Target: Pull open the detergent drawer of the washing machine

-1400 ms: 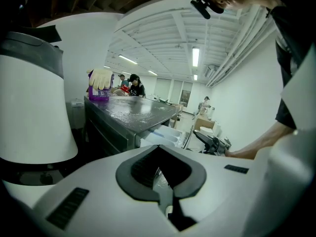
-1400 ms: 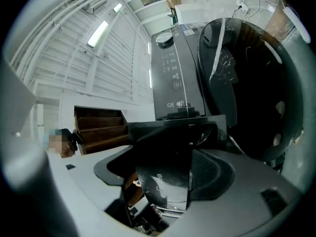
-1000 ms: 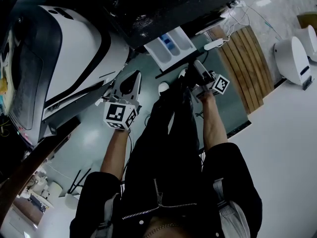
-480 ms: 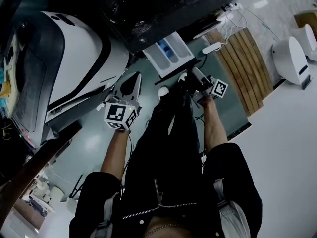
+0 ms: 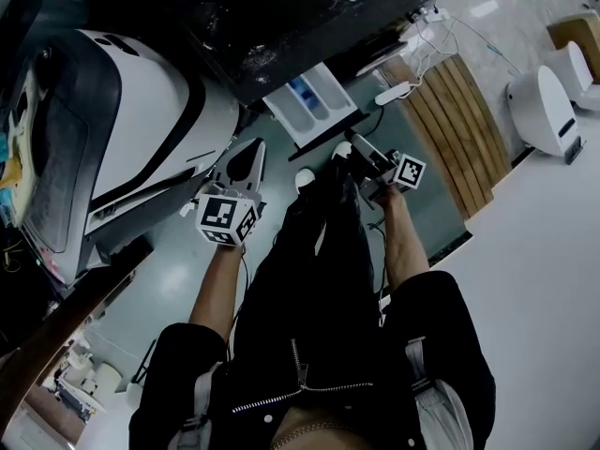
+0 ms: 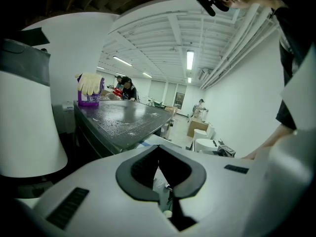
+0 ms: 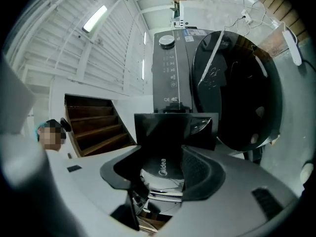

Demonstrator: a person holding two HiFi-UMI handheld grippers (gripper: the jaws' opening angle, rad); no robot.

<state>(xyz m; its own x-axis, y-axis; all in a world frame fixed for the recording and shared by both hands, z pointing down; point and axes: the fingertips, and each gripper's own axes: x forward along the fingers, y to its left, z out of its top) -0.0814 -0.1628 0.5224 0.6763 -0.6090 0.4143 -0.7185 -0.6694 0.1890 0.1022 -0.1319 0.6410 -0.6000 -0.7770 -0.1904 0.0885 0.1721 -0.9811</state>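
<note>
There is one black washing machine [image 5: 309,17], one detergent drawer [image 5: 312,104] and two tongs. The white drawer sticks out of the machine's front, over the green floor [image 5: 187,251]. The right tongs [image 7: 160,149] are released. Their jaws have just been closing and pinch nothing. The drawer's dark front edge is just ahead of their tips. The left tongs [image 6: 158,148] are clenched on nothing, near one big white machine [image 5: 122,111]. Bare floor lies under them.

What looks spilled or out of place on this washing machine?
White specks and droplets dot the dark grey washing machine top, like spilled detergent or water. A pale rubber glove is draped over a purple container at its far corner. The white detergent drawer looks intact.
</note>
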